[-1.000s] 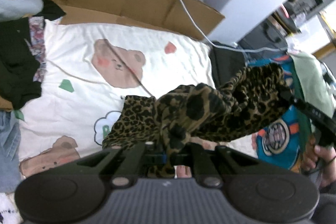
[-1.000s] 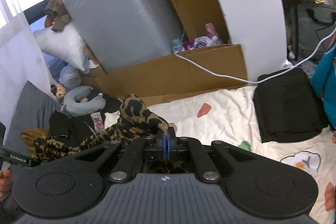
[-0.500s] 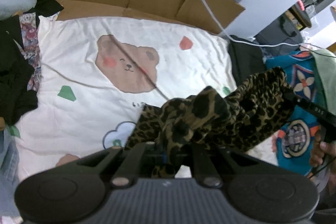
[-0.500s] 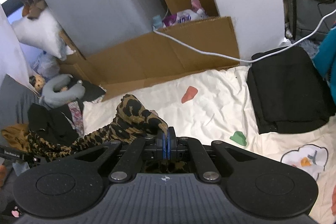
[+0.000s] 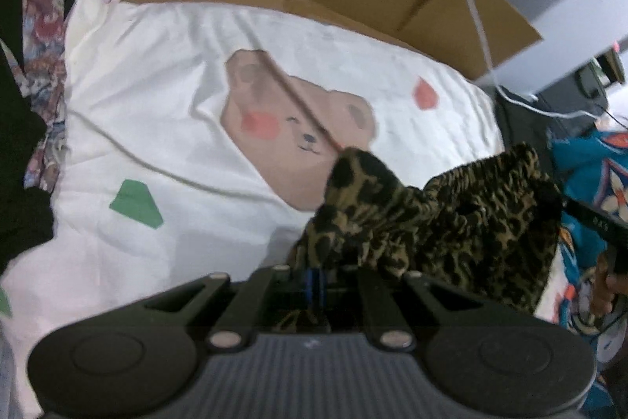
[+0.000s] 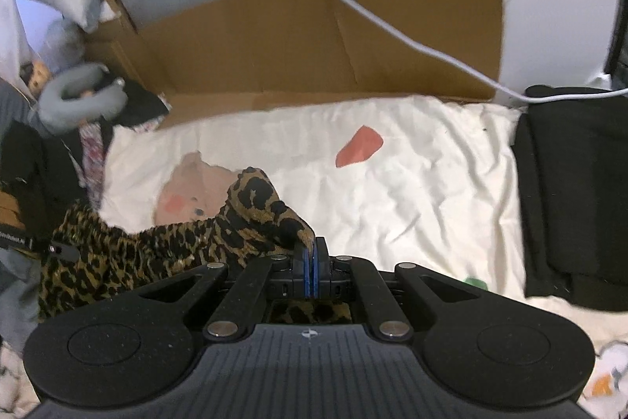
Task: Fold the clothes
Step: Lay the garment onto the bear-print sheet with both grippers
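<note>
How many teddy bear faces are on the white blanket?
1 shows: the bear face printed mid-sheet on the white blanket, just beyond the leopard-print garment. Others may hide beneath the garment.

Left gripper [image 5: 316,279] pinches leopard-print garment [image 5: 439,218] above bedsheet [image 5: 157,128].

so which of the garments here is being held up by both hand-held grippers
The leopard-print garment, pinched by the left and right hand-held grippers; the black folded garment lies untouched.

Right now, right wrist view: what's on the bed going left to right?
Black clothes pile → leopard garment, pinched in the right tool → orange patch on the white sheet → folded black garment.
</note>
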